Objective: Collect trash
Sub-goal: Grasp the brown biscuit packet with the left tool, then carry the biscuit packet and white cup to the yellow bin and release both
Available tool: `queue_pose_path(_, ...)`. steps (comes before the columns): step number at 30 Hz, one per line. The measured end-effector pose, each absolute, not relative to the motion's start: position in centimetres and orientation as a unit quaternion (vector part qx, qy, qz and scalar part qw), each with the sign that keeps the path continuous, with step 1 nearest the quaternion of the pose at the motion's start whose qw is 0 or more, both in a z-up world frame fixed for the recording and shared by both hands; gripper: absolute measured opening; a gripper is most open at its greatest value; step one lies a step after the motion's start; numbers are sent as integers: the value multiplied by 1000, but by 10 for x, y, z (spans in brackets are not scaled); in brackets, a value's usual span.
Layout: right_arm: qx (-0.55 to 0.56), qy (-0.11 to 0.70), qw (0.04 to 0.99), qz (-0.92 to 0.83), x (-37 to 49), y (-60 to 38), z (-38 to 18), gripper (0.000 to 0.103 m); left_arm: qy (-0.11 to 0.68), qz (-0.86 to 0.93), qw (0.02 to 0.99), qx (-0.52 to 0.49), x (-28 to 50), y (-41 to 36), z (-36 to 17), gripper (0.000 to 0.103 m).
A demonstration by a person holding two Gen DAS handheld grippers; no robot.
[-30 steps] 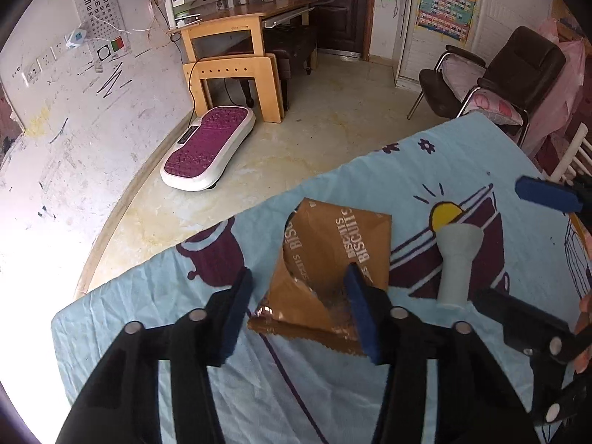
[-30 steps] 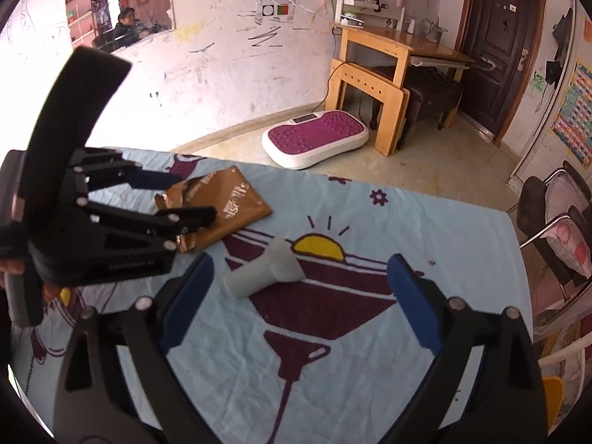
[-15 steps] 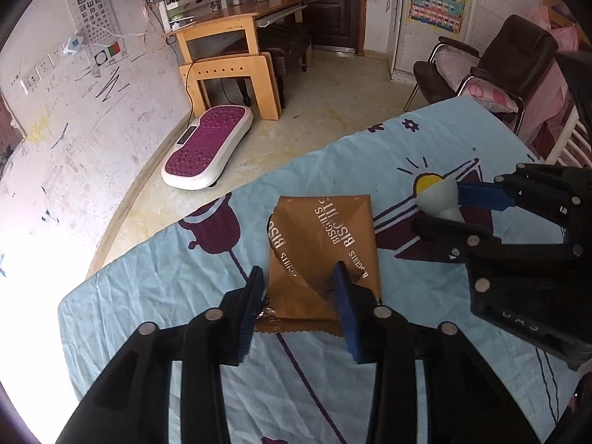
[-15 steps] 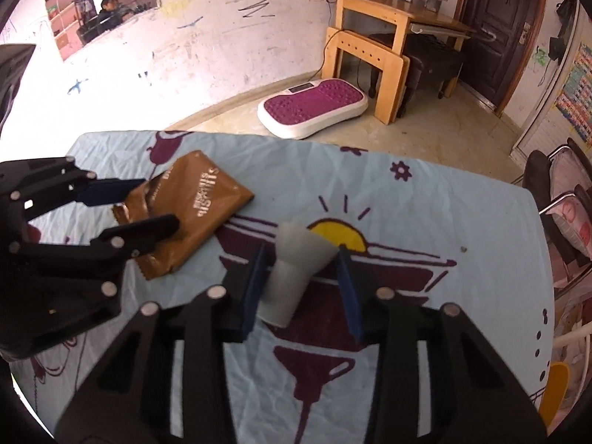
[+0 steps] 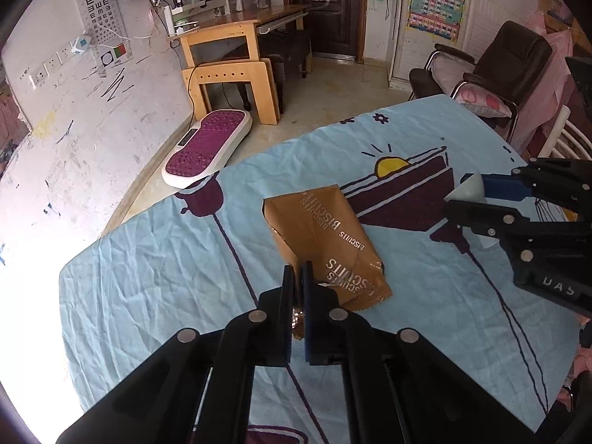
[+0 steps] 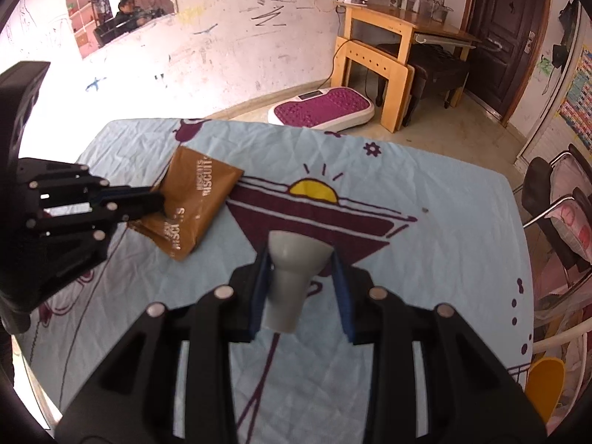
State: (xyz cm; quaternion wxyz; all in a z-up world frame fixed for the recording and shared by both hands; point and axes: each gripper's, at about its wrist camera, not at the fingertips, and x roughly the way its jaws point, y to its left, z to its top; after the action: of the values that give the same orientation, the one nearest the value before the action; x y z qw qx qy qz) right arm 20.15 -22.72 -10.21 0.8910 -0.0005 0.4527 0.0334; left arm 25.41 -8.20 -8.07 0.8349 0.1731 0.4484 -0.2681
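Wrapper (image 5: 325,236) pinched by left tool (image 5: 298,277); right view shows cup (image 6: 292,270).

Two pieces of trash on the blue patterned tablecloth

A brown biscuit wrapper (image 5: 325,244), crumpled and printed "BISCUITS" in white, is pinched at its near corner, its far end on the cloth. To its right, a grey paper cup (image 6: 292,277), flared at its far end, is gripped around its narrow part.

Glossy foil biscuit wrapper (image 5: 325,236); matt grey cup (image 6: 292,277); wrinkled cloth tablecloth (image 5: 155,259).
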Motion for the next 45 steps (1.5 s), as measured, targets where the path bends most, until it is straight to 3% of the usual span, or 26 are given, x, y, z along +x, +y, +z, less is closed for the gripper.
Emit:
queue_pose_path(11, 21, 422, 905, 37, 147, -258, -86, 31, 415, -286, 846, 173, 186, -91, -54, 0)
queue_pose_path(24, 50, 375, 926, -15, 60, -331, -64, 31, 344, -331, 854, 207, 95, -157, -6, 0)
queue_pose_path(35, 86, 345, 925, -135, -37, -456, -59, 32, 300, -439, 813, 237, 38, -302, 12, 0)
queue_pose_path(45, 117, 371, 890, -238, -92, -566, -107, 32, 311, -508, 761, 258, 1, -437, -15, 0)
